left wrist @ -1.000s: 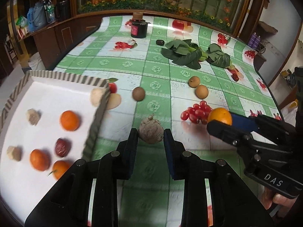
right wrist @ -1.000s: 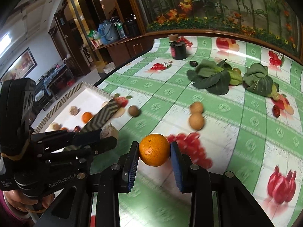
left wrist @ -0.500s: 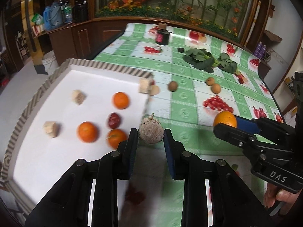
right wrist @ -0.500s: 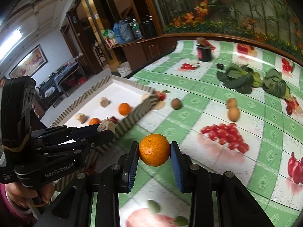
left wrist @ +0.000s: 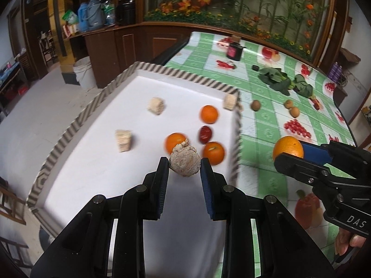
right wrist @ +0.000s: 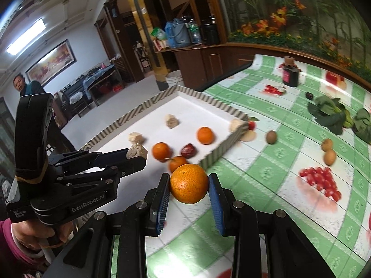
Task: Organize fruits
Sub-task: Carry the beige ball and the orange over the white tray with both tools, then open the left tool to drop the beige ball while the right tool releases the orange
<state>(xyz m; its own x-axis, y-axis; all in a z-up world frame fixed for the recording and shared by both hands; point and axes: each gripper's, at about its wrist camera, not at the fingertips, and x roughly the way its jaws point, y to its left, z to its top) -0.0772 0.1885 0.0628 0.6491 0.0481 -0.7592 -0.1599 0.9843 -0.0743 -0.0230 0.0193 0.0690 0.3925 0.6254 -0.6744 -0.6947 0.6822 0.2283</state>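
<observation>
Left claw (left wrist: 184, 169) pointing down and forward, blue pads (left wrist: 163, 173) closed tight on a rough tan ball (left wrist: 184, 163). Right claw (right wrist: 189, 186) tilted down too, pads (right wrist: 165, 191) pressed on both sides of an orange (right wrist: 189, 183). Both held up in the air, side by side, right one close on the right of the left. Left hand (right wrist: 34, 236) wrapped around its black handle, pink sleeve (right wrist: 14, 252) at the wrist. Right hand's fingers (left wrist: 345, 243) just showing under its handle.
</observation>
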